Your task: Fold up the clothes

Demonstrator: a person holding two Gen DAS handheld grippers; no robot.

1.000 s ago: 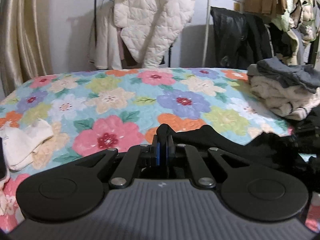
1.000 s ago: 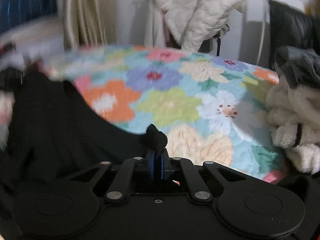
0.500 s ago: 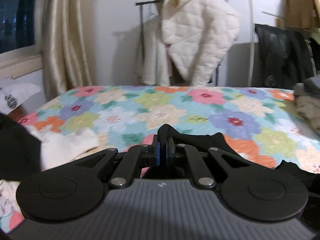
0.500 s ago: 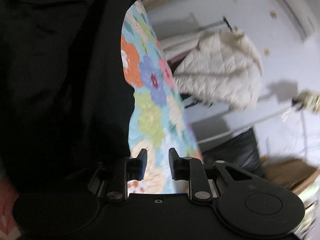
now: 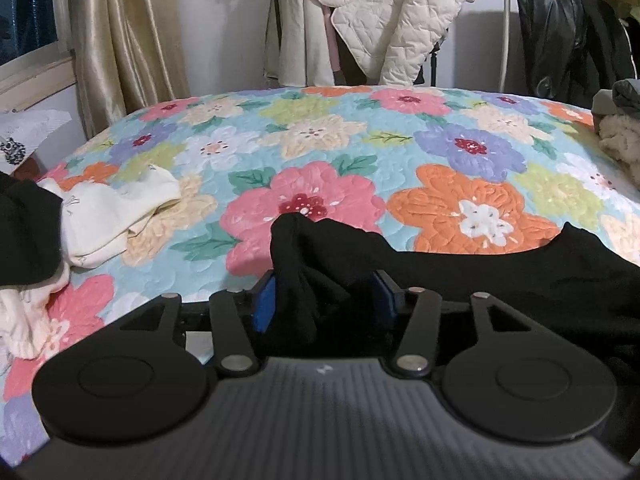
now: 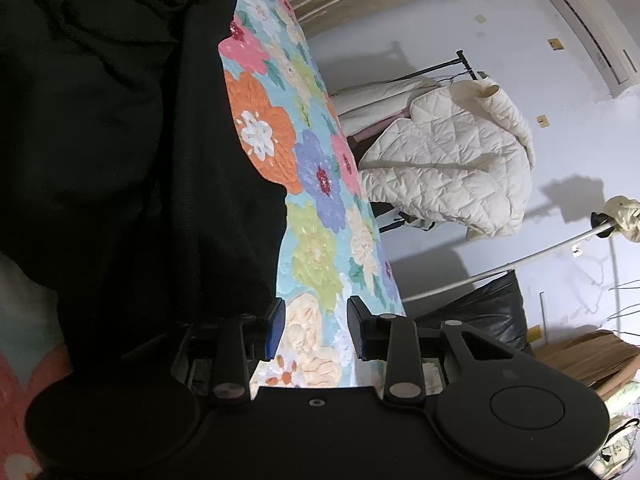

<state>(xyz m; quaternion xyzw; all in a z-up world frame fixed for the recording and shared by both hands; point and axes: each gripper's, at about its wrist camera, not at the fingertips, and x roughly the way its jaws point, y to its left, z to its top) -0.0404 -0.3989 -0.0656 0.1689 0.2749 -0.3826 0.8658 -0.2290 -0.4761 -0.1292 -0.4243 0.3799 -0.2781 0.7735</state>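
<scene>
Now the left gripper (image 5: 325, 294) has its jaws spread wide, with a bunched fold of the black garment (image 5: 500, 276) lying loose between the blue pads (image 5: 265, 300) rather than pinched by them. The right gripper (image 6: 316, 330) is rolled onto its side, so the bed (image 6: 320, 256) runs upright through its view; its jaws also stand apart with nothing between them, and the left finger sits just beside the edge of the black garment (image 6: 132, 140). That garment lies along the near edge of the bed (image 5: 328, 152), spreading from the left gripper toward the right edge over the floral quilt. At the left edge of the bed a cream garment (image 5: 108, 216) lies crumpled beside more dark cloth, and at the right edge a pile of folded clothes (image 5: 620, 128) shows only in part. Beyond the far edge a white quilted jacket (image 5: 396, 12) hangs on a rack. Half a second ago the left jaws were clamped shut on the black cloth; they have since let go. The right jaws were already apart then, and now stand wider, while a second ago both grippers were pinching the garment.
</scene>
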